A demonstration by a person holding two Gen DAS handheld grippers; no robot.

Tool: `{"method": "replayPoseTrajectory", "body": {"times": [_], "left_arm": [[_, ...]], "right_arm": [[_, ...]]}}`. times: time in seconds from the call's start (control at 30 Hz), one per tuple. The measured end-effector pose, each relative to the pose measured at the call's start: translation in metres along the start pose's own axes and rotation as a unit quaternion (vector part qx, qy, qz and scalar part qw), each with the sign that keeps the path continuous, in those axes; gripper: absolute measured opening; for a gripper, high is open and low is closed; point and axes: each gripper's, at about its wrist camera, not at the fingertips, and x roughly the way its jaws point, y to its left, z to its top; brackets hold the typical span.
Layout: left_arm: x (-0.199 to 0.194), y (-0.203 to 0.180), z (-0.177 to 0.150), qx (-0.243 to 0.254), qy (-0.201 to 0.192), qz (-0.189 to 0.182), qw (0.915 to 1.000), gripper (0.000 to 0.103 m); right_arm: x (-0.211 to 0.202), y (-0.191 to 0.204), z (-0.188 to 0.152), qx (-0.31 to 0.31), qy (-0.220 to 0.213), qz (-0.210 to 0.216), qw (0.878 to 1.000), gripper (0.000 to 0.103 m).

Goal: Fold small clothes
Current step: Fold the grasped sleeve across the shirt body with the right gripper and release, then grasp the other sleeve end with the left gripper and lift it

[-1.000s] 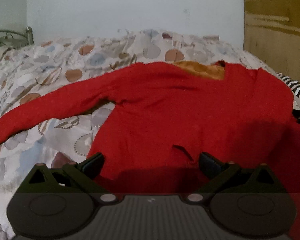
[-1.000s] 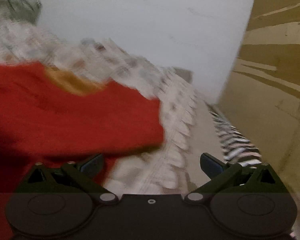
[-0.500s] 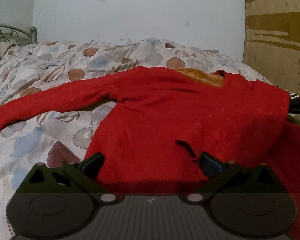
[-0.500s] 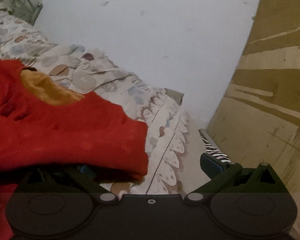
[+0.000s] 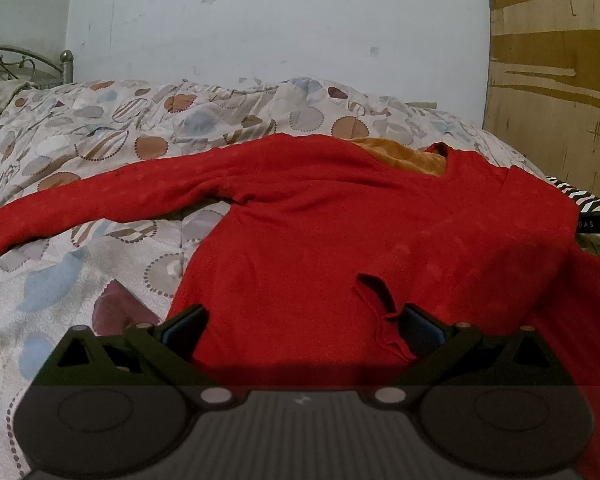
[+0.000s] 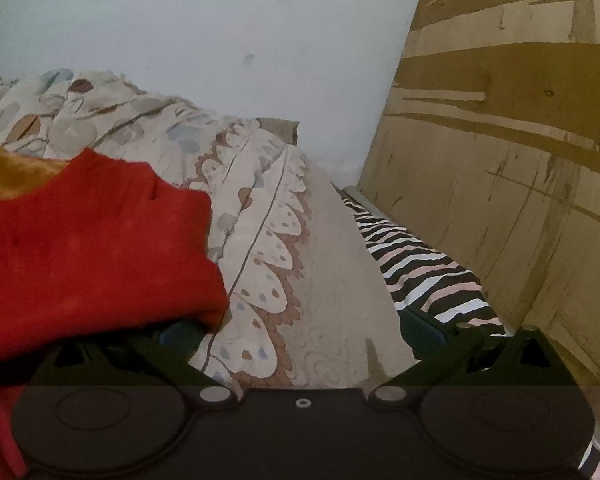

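A red long-sleeved sweater with an orange lining at the neck lies spread on the patterned quilt, one sleeve stretched out to the left. My left gripper is open over the sweater's lower hem, its fingers astride the cloth and a loose red loop beside the right finger. In the right wrist view the sweater's folded right side drapes over the left finger of my right gripper, which is open above the quilt's edge.
A pale wall stands behind the bed, with a metal bed frame at the far left. A wooden panel runs along the right side. A black-and-white striped cloth lies between quilt and panel.
The right gripper has swung right and steadied, and the sweater's edge now lies over its left finger. The left view has drawn back and lifted slightly.
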Motion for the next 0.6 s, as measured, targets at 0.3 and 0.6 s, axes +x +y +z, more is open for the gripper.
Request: {"method": "replayPoseTrajectory", "body": {"times": [0.3, 0.6], "left_arm": [[-0.057, 0.059, 0.031, -0.064, 0.036, -0.039, 0.9965, 0.103], [-0.064, 0.218, 0.031, -0.175, 0.044, 0.131, 0.9748, 0.103]], "right_arm": [[-0.061, -0.011, 0.01, -0.046, 0.025, 0.08, 0.995, 0.102], [-0.219, 0.009, 0.007, -0.09, -0.009, 0.17, 0.981, 0.103]]}}
